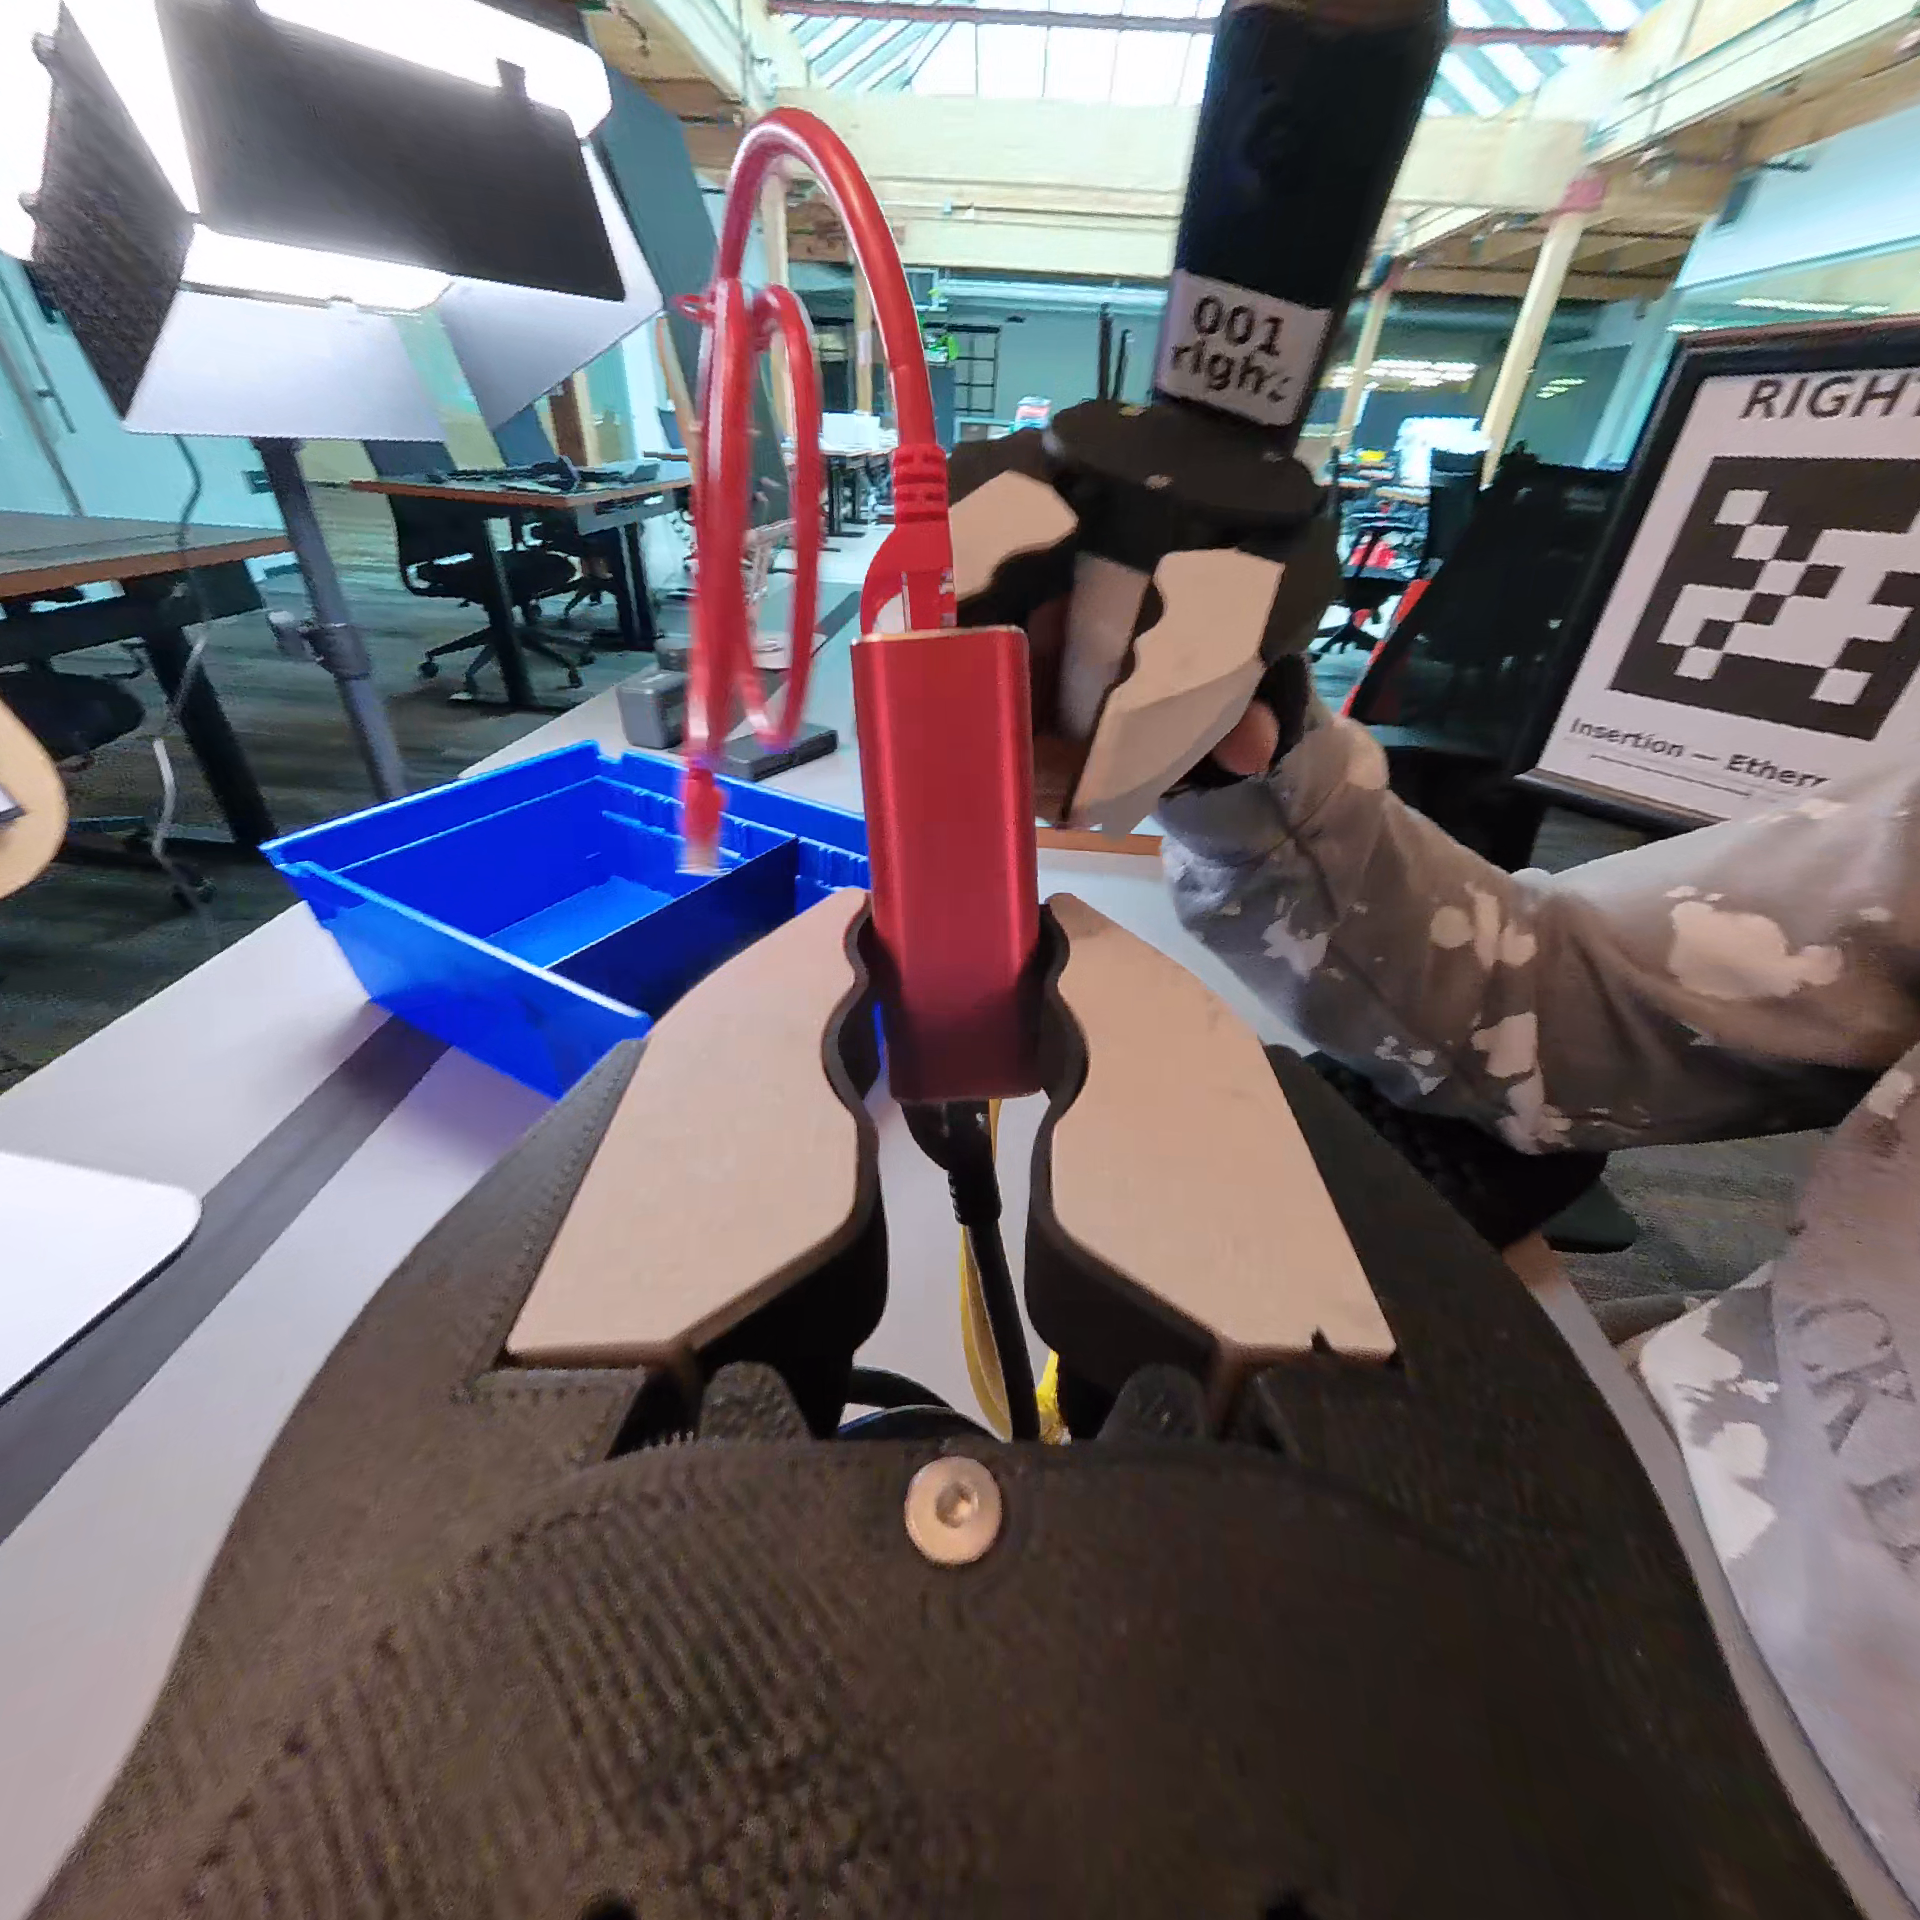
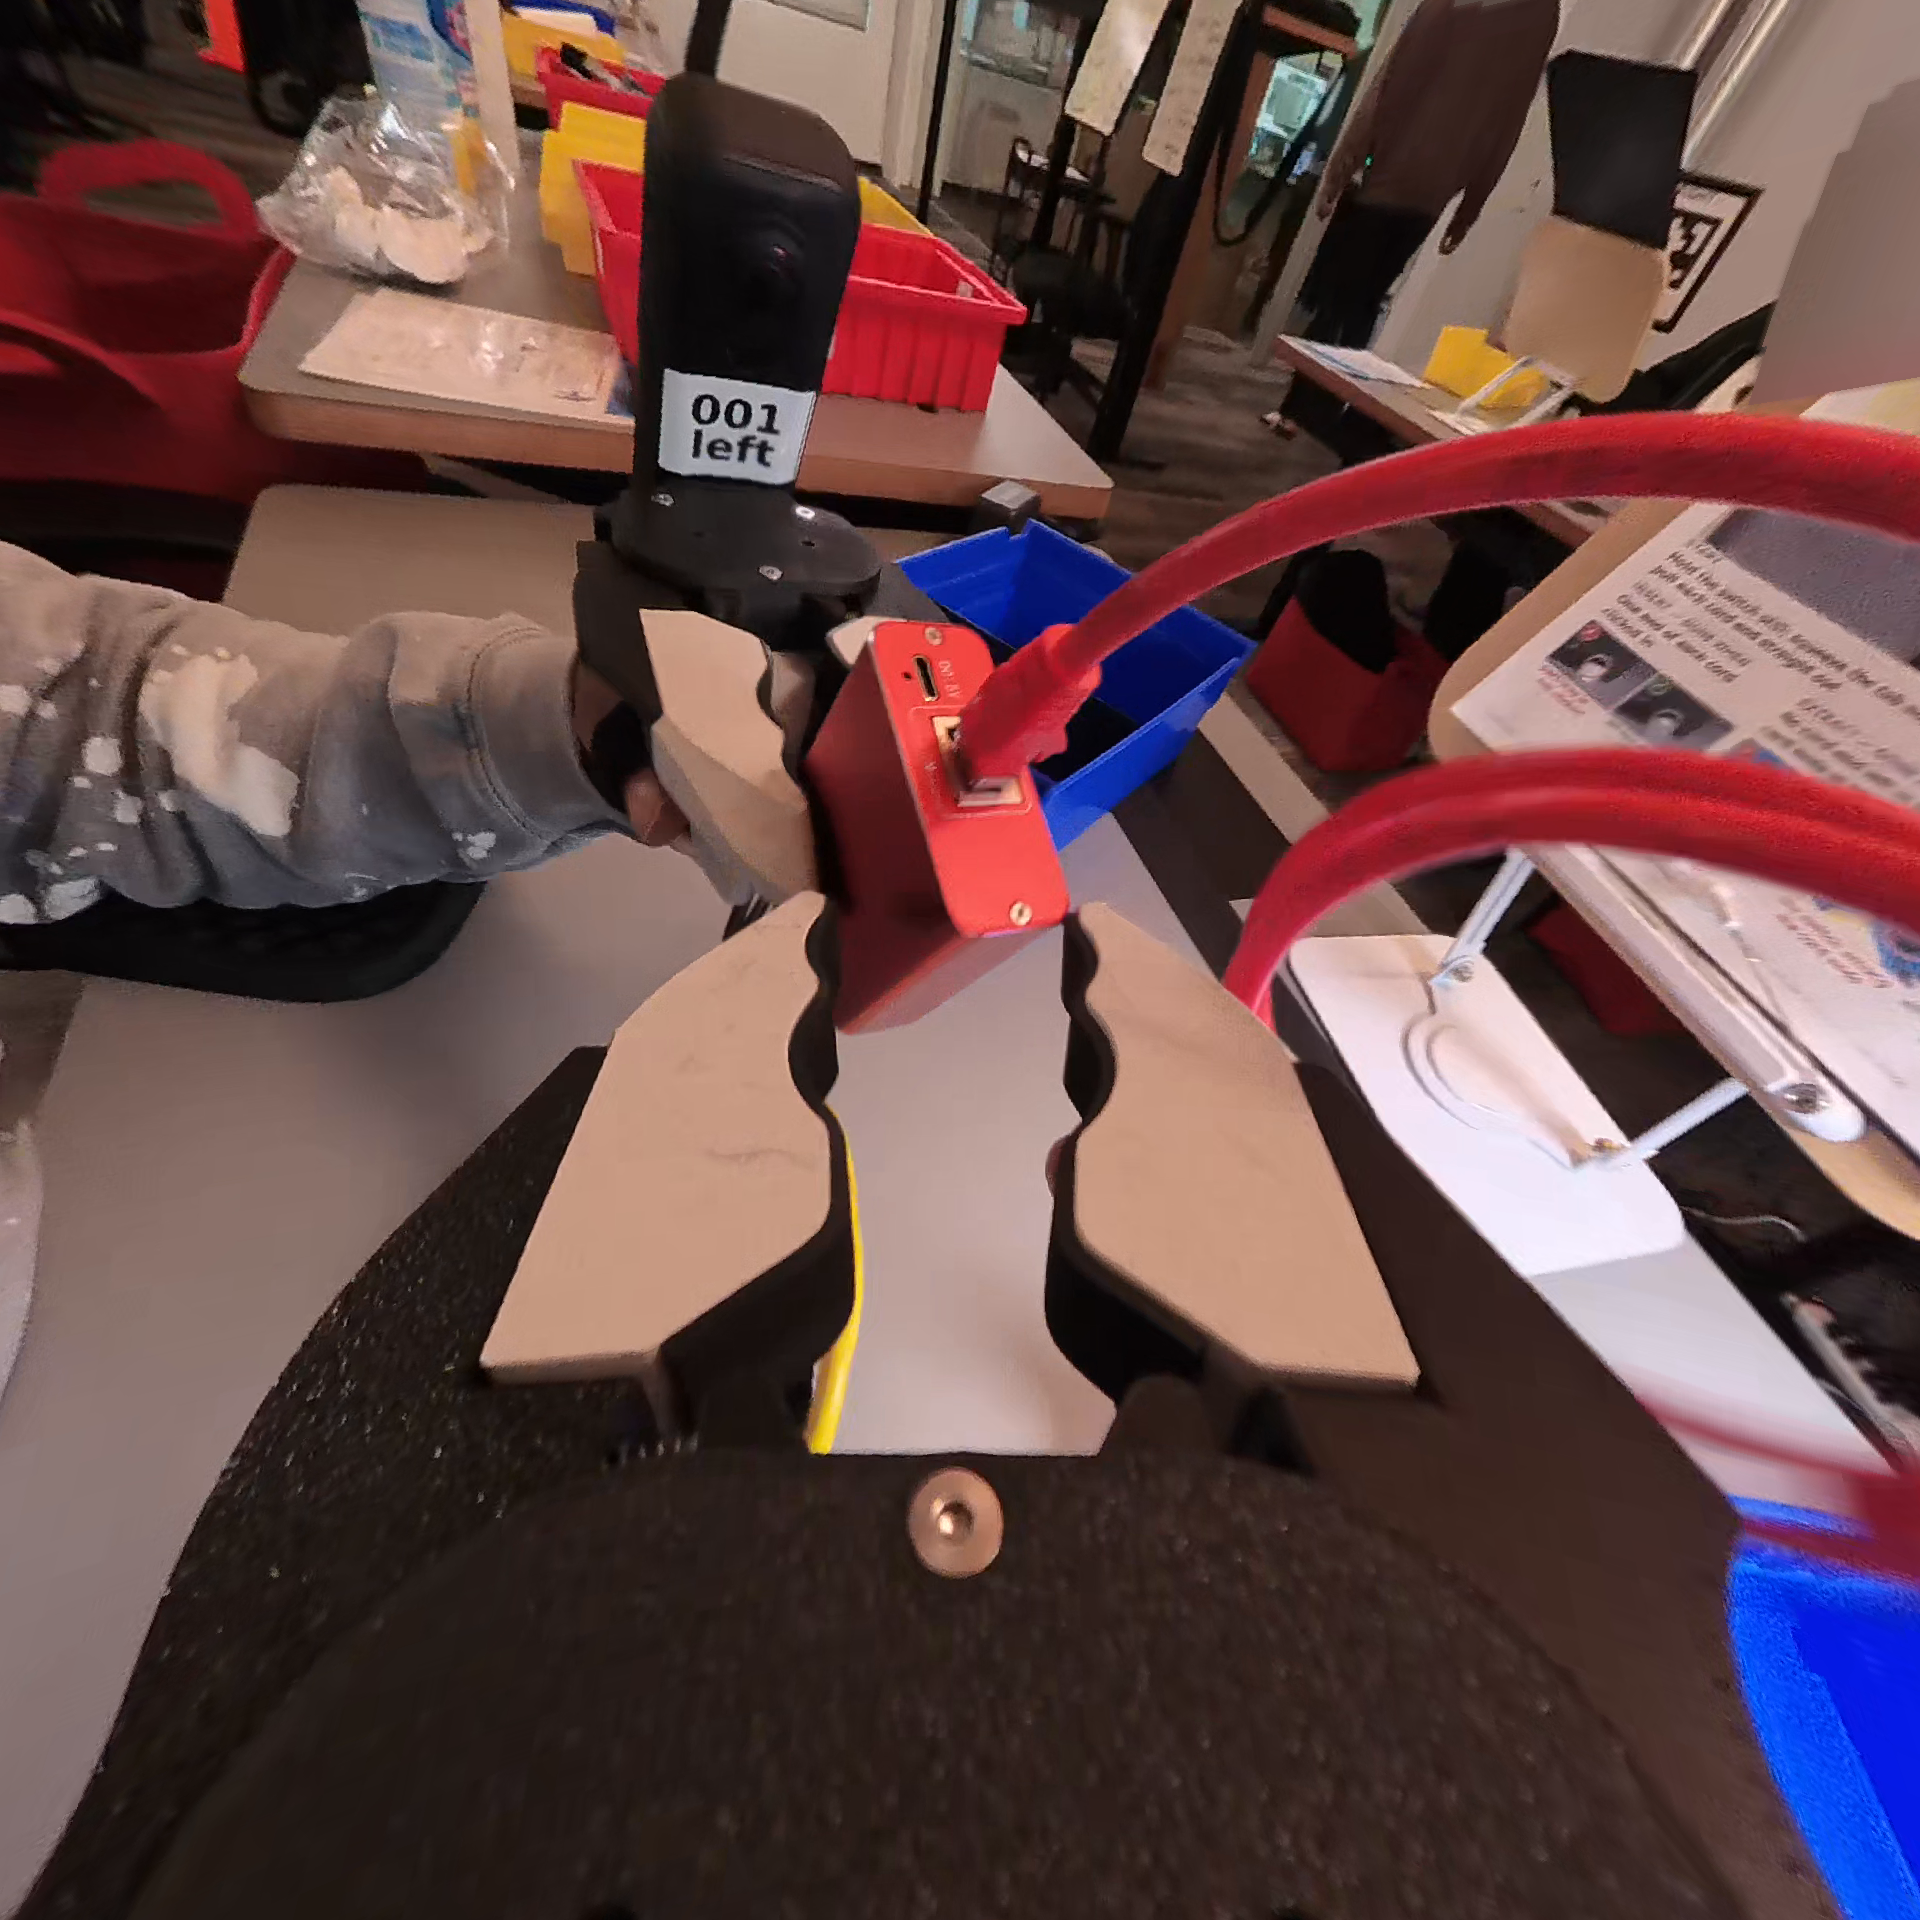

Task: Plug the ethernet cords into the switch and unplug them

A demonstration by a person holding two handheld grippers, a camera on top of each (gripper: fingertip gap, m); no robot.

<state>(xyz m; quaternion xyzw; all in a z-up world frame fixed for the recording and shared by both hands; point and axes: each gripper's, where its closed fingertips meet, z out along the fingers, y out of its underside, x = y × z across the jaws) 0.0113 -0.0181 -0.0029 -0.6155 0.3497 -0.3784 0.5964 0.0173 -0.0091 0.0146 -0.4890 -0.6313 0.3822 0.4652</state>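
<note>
My left gripper (image 1: 956, 914) is shut on a red metal switch (image 1: 951, 831) and holds it upright above the table. A red ethernet cord (image 1: 831, 270) is plugged into the switch's top end at its plug (image 1: 920, 561). The cord loops up, and its free end (image 1: 701, 821) hangs blurred over a blue bin. In the right wrist view the plug (image 2: 1013, 717) sits in a port on the switch (image 2: 935, 831). My right gripper (image 2: 951, 925) is open, and a corner of the switch lies between its fingertips. A black cable (image 1: 977, 1174) leaves the switch's lower end.
A blue divided bin (image 1: 499, 935) stands on the grey table (image 1: 208, 1039) behind the switch. A yellow cord (image 2: 842, 1299) lies under my right gripper. A marker sign (image 1: 1766, 582) and a tilted instruction sheet (image 2: 1714, 675) stand at the right. A white pad (image 1: 73, 1247) lies at the left.
</note>
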